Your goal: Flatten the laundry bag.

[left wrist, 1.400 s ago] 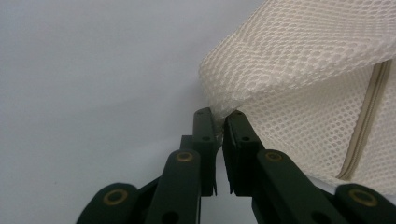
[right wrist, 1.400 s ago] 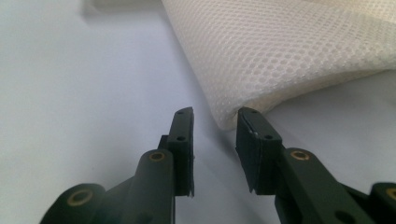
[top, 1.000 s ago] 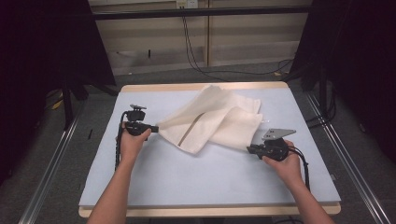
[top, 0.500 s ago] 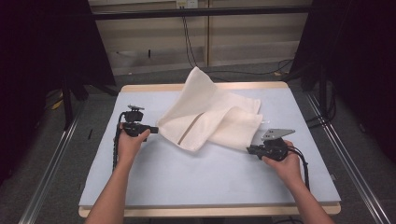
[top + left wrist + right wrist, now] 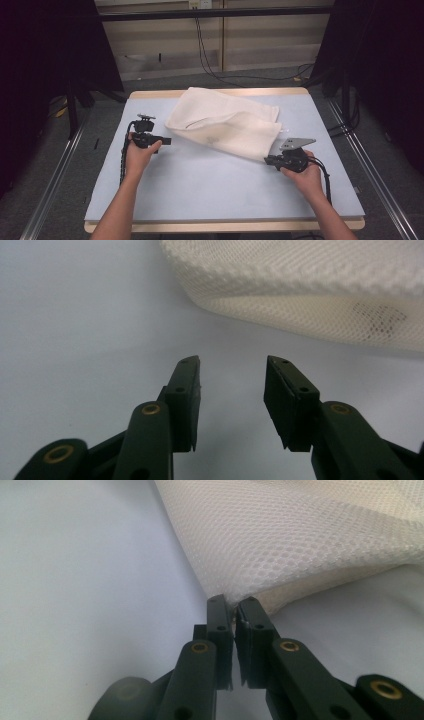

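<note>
A cream mesh cloth (image 5: 227, 124) lies folded over itself in the upper middle of the high view, running from the far edge of the bench (image 5: 210, 185) down toward the right, where its lower corner ends. In the right gripper view that corner (image 5: 220, 592) comes down to the centre of the frame and is pinched between the pads of the right tool (image 5: 233, 605), whose jaws are clenched on the fabric with barely a slit between them. In the high view this tool (image 5: 272, 160) sits at the right of centre, in the person's right hand (image 5: 302, 172).

The left tool (image 5: 165, 141) is at the left of the frame, in the left hand (image 5: 137, 152), just short of the cloth's left fold. In the left gripper view its jaws have just been opening and now stand apart, released, with bare bench surface between them (image 5: 231, 375); the cloth's rounded folded edge (image 5: 300, 300) fills the upper right, apart from the pads.

The pale blue surface around the cloth is bare toward the bottom of the high view
</note>
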`<state>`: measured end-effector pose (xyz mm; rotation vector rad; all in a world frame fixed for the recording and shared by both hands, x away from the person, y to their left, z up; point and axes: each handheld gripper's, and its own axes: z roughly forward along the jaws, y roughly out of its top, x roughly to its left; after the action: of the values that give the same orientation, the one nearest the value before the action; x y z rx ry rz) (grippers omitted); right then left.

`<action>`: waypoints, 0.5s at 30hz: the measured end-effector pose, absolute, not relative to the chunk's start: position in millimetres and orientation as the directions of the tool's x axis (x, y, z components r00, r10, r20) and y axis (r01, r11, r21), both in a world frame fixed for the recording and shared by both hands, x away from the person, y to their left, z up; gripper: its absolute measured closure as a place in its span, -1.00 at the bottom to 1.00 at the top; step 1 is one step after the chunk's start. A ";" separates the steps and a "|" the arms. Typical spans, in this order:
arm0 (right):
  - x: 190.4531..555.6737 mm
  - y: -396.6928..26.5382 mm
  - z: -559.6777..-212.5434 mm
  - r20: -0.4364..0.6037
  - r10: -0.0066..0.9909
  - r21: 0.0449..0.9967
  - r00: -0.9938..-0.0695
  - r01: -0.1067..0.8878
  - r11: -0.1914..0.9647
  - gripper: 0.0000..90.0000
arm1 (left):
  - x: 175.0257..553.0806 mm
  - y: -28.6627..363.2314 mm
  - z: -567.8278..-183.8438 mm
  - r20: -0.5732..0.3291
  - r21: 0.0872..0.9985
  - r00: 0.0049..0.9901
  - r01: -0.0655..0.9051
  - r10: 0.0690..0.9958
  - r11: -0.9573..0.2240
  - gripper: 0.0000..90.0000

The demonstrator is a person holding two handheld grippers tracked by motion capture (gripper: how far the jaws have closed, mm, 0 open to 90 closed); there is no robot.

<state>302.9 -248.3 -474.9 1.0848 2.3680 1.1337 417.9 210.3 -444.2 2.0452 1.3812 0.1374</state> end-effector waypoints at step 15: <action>302.2 -246.7 -475.3 0.040 0.741 0.762 -0.670 0.500 0.411 0.88 | 407.0 202.0 -436.2 -0.272 0.596 0.493 0.761 0.826 -0.258 0.08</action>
<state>302.2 -246.7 -475.3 1.0777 2.3667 1.1228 407.0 202.0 -436.2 2.0549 1.3005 0.1233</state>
